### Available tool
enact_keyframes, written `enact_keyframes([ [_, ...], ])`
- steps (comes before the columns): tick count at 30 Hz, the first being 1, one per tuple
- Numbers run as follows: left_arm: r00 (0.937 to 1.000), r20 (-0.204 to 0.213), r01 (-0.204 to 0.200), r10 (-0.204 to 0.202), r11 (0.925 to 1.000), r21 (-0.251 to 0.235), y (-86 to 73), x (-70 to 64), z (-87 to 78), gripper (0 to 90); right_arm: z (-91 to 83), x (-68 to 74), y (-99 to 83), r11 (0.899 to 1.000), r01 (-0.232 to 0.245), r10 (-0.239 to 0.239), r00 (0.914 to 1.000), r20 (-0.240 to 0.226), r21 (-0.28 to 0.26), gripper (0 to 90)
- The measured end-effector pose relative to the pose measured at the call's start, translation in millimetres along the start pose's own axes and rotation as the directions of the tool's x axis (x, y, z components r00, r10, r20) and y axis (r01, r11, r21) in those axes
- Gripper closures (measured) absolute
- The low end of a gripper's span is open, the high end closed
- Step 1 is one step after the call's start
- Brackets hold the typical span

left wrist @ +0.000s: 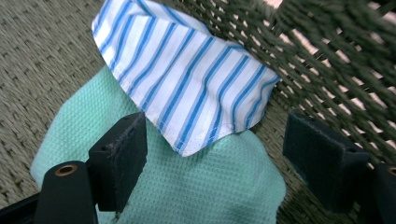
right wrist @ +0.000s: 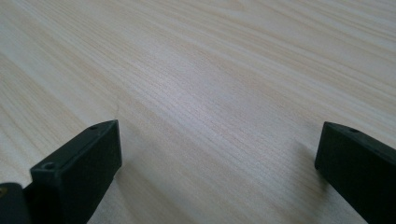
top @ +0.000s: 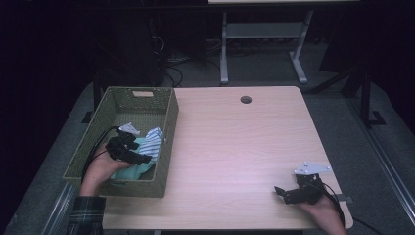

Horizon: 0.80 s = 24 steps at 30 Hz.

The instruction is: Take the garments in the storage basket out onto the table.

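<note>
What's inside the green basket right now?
The green basket holds a mint cloth with a blue-striped cloth overlapping it. Whatever lies beneath them is covered.

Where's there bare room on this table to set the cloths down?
The wood between the basket and the right gripper is bare, back to the table's cable hole. The basket's near end is crowded: left gripper, striped cloth, green cloth.
</note>
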<state>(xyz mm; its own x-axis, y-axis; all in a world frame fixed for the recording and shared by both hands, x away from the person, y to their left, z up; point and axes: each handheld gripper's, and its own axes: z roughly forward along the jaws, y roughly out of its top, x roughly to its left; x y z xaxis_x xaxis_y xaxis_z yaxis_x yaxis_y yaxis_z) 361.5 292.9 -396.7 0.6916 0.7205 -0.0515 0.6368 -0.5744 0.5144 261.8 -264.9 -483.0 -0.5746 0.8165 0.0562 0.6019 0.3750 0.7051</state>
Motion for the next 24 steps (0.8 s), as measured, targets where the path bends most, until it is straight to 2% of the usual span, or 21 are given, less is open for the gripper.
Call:
enact_keyframes([
  [6, 0.9999, -0.005, -0.009, 0.009, 0.9991, 0.041, -0.4, 0.8, 7.9, 19.9, -0.1, 0.0, 0.0, 1.000, 0.002, -0.002, 1.0000, 0.000, 0.001, 0.1],
  [11, 0.9998, -0.010, -0.014, 0.015, 0.9948, 0.101, -1.5, 1.2, 16.6, 19.6, 0.1, 0.3, 0.0, 1.000, 0.009, -0.009, 1.0000, 0.000, 0.002, 0.1],
  [14, 0.9998, -0.014, -0.014, 0.016, 0.9928, 0.119, -1.5, 1.2, 19.9, 19.5, 0.0, 0.5, 0.0, 1.000, 0.010, -0.010, 0.9999, 0.000, 0.003, 0.1],
  [20, 0.9996, -0.027, 0.003, 0.001, 0.9879, 0.155, -2.2, 0.9, 26.0, 20.4, 0.1, 0.6, 0.0, 1.000, 0.012, -0.012, 0.9999, 0.001, 0.004, 0.1],
  [24, 0.9994, -0.033, 0.011, -0.005, 0.9839, 0.179, -2.4, 1.5, 28.3, 24.4, 0.1, 0.6, 0.0, 1.000, 0.012, -0.012, 0.9999, 0.001, 0.003, 0.1],
])
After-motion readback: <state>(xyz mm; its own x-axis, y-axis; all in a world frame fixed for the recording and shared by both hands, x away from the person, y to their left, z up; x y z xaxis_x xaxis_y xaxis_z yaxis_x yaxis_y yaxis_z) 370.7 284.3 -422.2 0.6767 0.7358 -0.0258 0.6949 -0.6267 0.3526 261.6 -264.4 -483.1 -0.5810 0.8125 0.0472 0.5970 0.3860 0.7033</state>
